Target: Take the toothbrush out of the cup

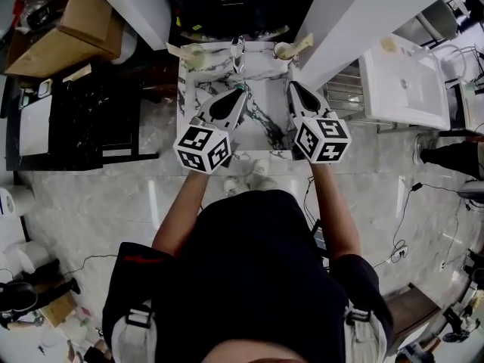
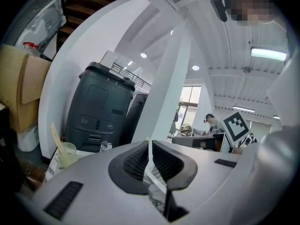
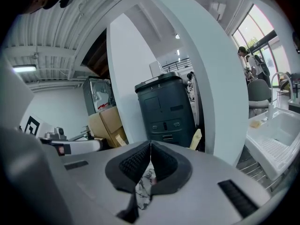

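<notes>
A small marble-patterned table (image 1: pixel 265 74) stands in front of me. At its back left corner is a pale cup (image 1: pixel 195 54) with a beige toothbrush (image 2: pixel 55 134) leaning out of it; the left gripper view shows this cup (image 2: pixel 68 153) low at the left. A second cup (image 1: pixel 284 50) with a beige brush handle (image 1: pixel 304 43) stands at the back right; only that handle (image 3: pixel 195 138) shows in the right gripper view. My left gripper (image 1: pixel 243 89) and right gripper (image 1: pixel 290 85) hover over the table, short of the cups. Both are shut, and neither left gripper (image 2: pixel 150 142) nor right gripper (image 3: pixel 150 145) holds anything.
A small clear bottle (image 1: pixel 238 51) stands at the table's back middle. Behind the table is a dark grey machine (image 1: pixel 227 2). White slanted pillars (image 1: pixel 363 21) flank it. A white sink (image 1: pixel 404 82) is at the right, cardboard boxes (image 1: pixel 60 25) and a black rack (image 1: pixel 83 119) at the left.
</notes>
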The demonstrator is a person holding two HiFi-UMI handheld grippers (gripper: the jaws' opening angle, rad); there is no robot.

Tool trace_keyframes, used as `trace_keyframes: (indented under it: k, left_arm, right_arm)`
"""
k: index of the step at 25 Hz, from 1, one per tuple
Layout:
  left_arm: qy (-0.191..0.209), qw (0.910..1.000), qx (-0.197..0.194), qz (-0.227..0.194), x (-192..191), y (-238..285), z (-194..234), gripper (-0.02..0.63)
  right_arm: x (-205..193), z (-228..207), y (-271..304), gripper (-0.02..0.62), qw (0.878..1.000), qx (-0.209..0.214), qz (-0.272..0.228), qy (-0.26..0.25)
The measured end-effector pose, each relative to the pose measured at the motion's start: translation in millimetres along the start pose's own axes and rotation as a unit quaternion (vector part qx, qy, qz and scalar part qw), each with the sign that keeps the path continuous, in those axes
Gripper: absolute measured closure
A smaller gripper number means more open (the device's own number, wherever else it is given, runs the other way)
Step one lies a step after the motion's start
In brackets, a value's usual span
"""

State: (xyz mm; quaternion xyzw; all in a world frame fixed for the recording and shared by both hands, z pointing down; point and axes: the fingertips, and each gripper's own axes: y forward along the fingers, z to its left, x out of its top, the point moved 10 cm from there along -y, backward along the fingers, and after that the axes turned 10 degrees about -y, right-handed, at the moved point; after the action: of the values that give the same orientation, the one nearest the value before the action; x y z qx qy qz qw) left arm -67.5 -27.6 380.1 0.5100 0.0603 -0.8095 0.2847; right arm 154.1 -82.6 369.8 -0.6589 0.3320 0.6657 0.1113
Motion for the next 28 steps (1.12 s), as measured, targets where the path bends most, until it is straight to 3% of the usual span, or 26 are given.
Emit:
trace_keyframes:
  k: [28]
  left_arm:
    - [-0.045,0.9983,0.013,0.036,-23.5,130.3,24.4,0.572]
  right_arm:
    - [-28.1,-99.0,62.7,0.561,0.998,0.012,0.056,0.029]
